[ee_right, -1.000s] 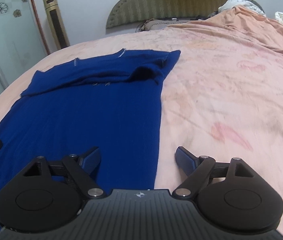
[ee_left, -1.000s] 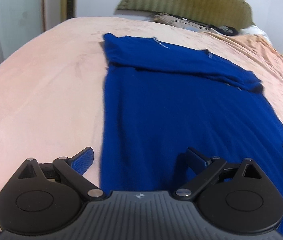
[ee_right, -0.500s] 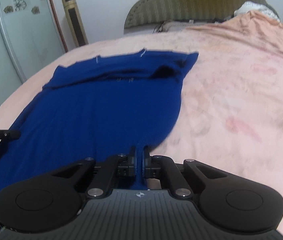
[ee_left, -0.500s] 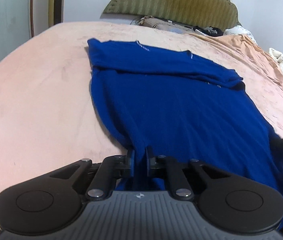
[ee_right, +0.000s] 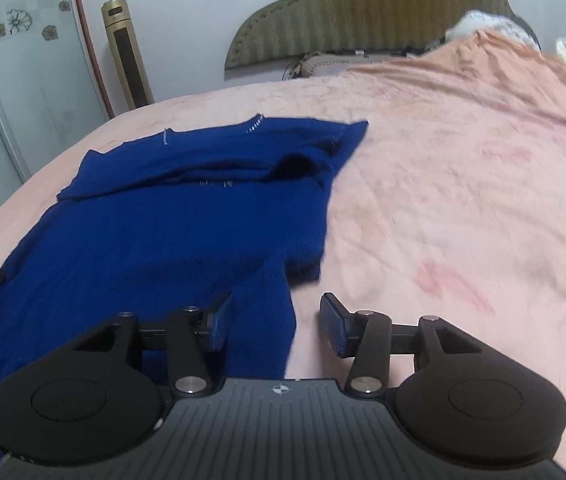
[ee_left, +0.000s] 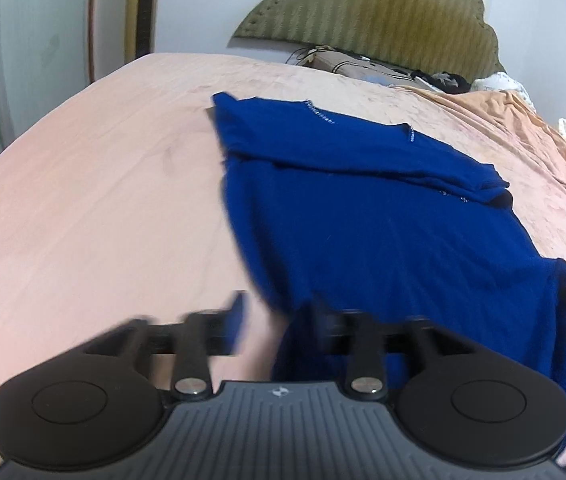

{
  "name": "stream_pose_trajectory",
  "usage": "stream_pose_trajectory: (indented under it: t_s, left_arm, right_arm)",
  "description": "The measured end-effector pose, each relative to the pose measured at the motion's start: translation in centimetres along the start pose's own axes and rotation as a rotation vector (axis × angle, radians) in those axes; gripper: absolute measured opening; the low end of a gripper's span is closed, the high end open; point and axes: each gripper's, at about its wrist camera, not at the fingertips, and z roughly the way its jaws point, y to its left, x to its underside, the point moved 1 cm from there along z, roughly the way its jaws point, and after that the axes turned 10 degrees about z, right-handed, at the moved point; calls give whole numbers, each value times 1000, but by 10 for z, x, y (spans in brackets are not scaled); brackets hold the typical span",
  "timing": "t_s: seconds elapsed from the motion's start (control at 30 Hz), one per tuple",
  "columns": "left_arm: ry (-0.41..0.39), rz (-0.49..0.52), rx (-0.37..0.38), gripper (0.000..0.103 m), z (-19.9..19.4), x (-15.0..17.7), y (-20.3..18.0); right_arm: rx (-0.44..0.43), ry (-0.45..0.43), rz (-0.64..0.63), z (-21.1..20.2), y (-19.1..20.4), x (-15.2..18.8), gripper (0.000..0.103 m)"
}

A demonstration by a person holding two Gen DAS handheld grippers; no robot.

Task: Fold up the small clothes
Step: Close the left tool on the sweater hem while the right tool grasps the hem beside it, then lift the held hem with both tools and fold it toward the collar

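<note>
Blue knit top (ee_left: 383, 216) lies flat on the pink bedsheet (ee_left: 95, 200), sleeves already folded across, while left gripper (ee_left: 279, 320) and right gripper (ee_right: 275, 324) have just been opening, part-wide and pinching nothing, straddling the hem corners, likely re-seating for the lengthwise fold.

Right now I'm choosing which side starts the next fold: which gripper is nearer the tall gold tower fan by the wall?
Left. The left gripper sits at the blue garment's fan-side hem corner; the right gripper at the opposite corner, farther from the fan.
</note>
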Motion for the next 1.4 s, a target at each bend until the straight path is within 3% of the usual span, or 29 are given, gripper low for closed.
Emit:
stream_pose_trajectory:
  t_s: [0.07,0.33,0.57,0.67,0.73,0.77,0.87,0.97,1.1,1.4]
  left_arm:
    - [-5,-10,30,72,-13,11,6]
    - [66,-2,192,72,-36,51,3]
    - [78,72,236,71,-46,66,-15]
    - [84,67,271,70,-48,68,-19]
    - [89,60,300,63,-49,71,-20]
    - [92,57,306,54,-50,72,-20]
    - [112,26,290,14,-48,73,-15]
    - [110,-24,300,12,-50,73,-13]
    - [19,50,300,12,-73,66,-27]
    - [-152,18,353,12,-125,47,-6]
  right_arm:
    - [-36,32,53,-7,-10,7,54]
    - [-162,139,125,-36,-22,33,54]
    - [-206,219,27,-53,-3,54,54]
    - [-228,234,-16,-57,10,61,45]
    - [-237,240,-36,-56,16,64,33]
    - [-244,246,-35,-55,17,65,20]
    - [-264,246,-16,-54,19,66,15]
    - [-288,238,10,-56,17,62,14]
    - [-366,199,31,-74,16,48,14]
    - [-561,60,-26,-136,14,12,14]
